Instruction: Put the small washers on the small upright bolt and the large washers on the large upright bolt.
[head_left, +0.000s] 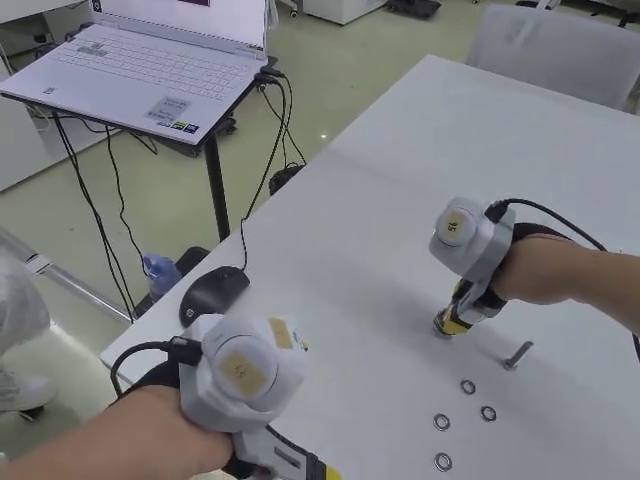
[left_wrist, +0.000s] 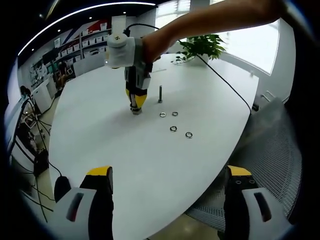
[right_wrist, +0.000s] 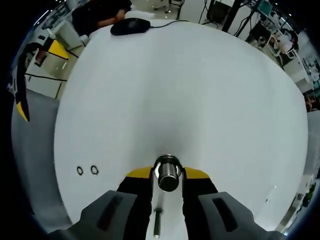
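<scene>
We are clamping the large bolt (right_wrist: 168, 173) between the jaws of our right gripper (head_left: 452, 320), its lower end touching the white bench (head_left: 400, 200). The small bolt (head_left: 518, 355) is standing upright just beside it, with four washers (head_left: 468, 386) lying loose nearby. Our left gripper (left_wrist: 168, 172) is hovering over the bench edge, jaws wide and holding nothing.

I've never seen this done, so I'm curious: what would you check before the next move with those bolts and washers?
1. Grip of right gripper on large bolt: ok, shut.
2. Does large bolt stand unaided: not ok, held.
3. Is small bolt upright: ok.
4. Four washers flat on table: ok.
5. Is left gripper open, empty: ok.
6. Telling washer sizes apart: cannot tell.
</scene>
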